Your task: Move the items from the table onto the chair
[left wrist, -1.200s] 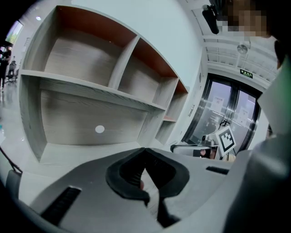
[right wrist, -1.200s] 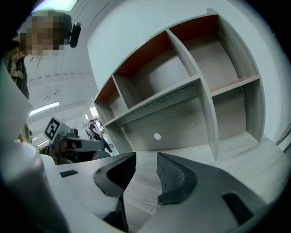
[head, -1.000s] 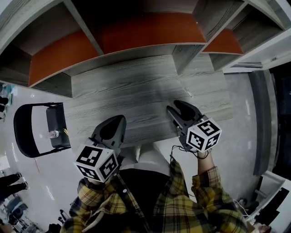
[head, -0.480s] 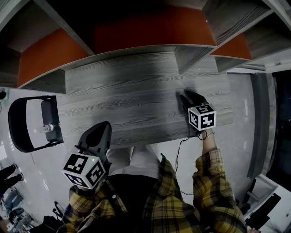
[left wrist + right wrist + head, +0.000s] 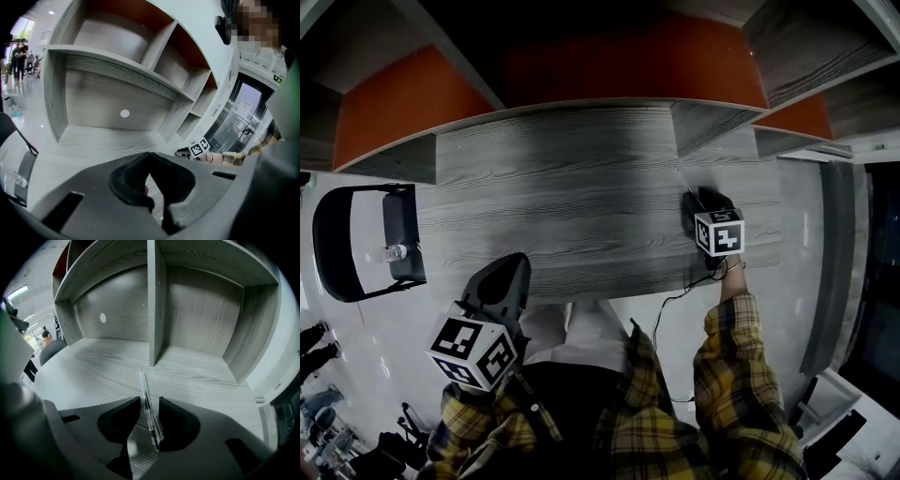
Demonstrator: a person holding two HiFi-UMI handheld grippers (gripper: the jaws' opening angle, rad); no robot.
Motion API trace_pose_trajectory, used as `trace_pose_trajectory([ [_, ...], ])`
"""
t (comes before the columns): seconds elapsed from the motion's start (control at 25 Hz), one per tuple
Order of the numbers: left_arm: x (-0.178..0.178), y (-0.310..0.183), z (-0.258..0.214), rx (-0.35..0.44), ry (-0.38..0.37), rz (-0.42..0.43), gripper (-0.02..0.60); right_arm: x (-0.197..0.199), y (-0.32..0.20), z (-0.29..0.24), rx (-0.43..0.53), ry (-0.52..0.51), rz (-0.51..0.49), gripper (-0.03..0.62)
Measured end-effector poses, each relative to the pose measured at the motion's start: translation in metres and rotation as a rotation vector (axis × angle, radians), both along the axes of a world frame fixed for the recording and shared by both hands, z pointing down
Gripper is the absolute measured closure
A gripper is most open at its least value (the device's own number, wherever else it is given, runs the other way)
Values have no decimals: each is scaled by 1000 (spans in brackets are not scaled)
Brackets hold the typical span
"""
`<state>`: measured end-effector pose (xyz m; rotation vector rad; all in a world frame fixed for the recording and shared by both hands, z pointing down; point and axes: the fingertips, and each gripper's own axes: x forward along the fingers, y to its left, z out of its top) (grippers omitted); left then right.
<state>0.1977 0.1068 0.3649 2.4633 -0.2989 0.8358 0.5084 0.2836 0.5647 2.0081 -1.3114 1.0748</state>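
Though parked well off the surface's (image 5: 572, 206) left end, on pale floor, shows plainly: black chair (image 5: 401, 220), small clear bottle (image 5: 394, 252) resting on its seat. Next, just off the surface's near edge and toward its left half: left claw (image 5: 516, 262), held in the air, tips pressed together, gripping nothing. Behind those tips, farther from the surface's near edge, its marker cube (image 5: 474, 349). Along the surface's far edge, grey shelving (image 5: 609, 66) with orange back panels, one upright divider meeting the surface toward its right end. Near the surface's right end, lying flat on the wood grain: slim clear pen (image 5: 149, 411), one end aimed at the far edge and that divider, the other toward the near edge. Over that same spot, low on the surface: right claw (image 5: 150, 401), tips apart, straddling the pen's barrel, one tip on either side, a sliver of grain visible between barrel and each tip. Behind, toward the surface's near edge, its marker cube (image 5: 719, 233) and a plaid sleeve (image 5: 731, 366) reaching out beyond the edge.
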Motion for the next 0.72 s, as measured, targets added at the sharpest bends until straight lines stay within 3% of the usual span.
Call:
trace_pose_trajectory([
  [0.2, 2, -1, -2, 10, 12, -4, 578, -6, -5, 0, -27, 3, -57, 528],
  [0.48, -3, 3, -7, 24, 26, -13, 578, -8, -4, 0, -40, -35, -27, 540],
  [0.72, -11, 7, -12, 35, 49, -43, 578, -33, -12, -21, 65, -83, -1, 540],
])
